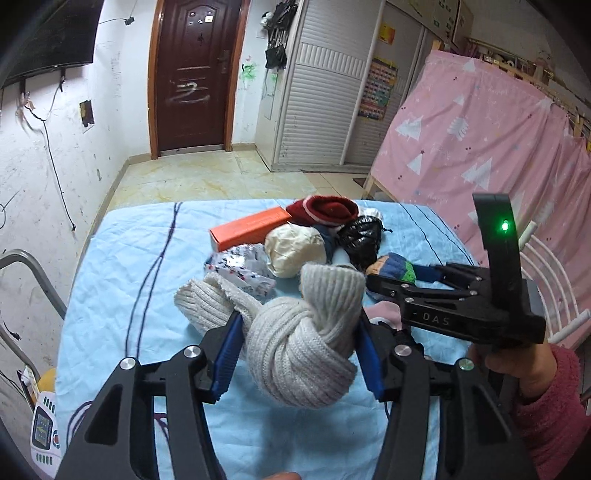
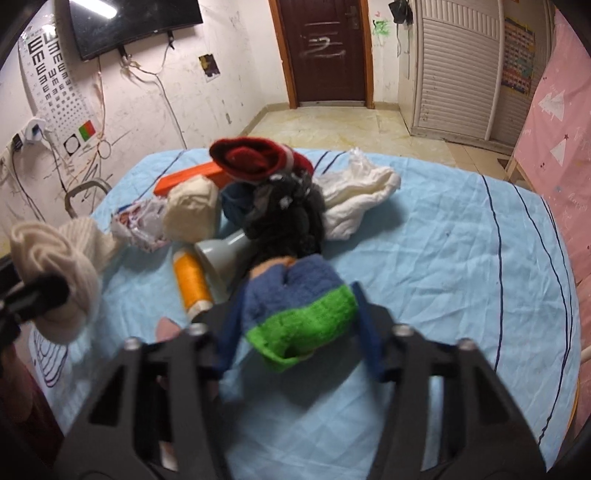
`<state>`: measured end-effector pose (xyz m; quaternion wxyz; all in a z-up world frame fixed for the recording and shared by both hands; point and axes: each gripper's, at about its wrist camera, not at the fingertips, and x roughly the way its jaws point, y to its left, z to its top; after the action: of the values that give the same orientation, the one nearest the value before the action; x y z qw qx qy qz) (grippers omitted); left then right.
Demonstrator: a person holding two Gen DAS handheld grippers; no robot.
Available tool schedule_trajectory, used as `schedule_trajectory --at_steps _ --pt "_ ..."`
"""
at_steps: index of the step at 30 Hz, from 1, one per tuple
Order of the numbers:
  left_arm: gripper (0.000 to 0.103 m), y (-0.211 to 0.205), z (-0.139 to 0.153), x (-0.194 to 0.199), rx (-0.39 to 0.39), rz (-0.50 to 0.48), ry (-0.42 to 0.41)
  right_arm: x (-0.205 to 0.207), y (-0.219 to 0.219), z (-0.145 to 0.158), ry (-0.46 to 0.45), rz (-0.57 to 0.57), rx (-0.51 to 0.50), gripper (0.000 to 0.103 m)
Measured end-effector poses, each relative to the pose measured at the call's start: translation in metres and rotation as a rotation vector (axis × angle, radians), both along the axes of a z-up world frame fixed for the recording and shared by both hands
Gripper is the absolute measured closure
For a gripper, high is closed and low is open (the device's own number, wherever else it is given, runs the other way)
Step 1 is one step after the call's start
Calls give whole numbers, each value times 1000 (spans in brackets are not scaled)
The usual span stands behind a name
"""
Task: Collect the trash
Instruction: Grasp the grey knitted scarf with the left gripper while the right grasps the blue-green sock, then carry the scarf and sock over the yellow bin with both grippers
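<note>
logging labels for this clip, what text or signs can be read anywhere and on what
"DAS": on the right gripper body.
Rows of "E": eye chart on the wall.
Orange box, wardrobe poster, cardboard boxes: print too small to read.

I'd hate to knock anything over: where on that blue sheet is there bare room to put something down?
The blue sheet is bare right of the white cloth toward the pink curtain, and along its left striped edge. Crowded mid-table, around the orange box and black bag.
</note>
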<state>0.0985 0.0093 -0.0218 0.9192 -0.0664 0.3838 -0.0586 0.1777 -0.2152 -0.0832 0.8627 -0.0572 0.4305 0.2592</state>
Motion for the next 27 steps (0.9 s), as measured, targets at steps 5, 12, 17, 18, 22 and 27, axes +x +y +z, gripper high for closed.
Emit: schedule_trajectory --at_steps 5,12,17,18,22,27 --pt "56 0 6 -3 13 9 -15 -13 -1 6 -40 11 -2 69" --pt "56 -14 22 -8 54 14 -53 -33 -24 33 -115 -6 61 69" --pt "55 -40 40 -11 100 -18 -97 -45 -54 53 -172 -42 113 69" --pt "55 -46 43 -11 108 -28 -106 -47 -61 56 -183 -50 123 69" --pt "56 -79 57 -10 145 -79 -139 -51 -93 67 -218 -90 149 69" --pt "55 -120 66 -6 173 -143 -160 -58 -136 75 -254 -156 168 69"
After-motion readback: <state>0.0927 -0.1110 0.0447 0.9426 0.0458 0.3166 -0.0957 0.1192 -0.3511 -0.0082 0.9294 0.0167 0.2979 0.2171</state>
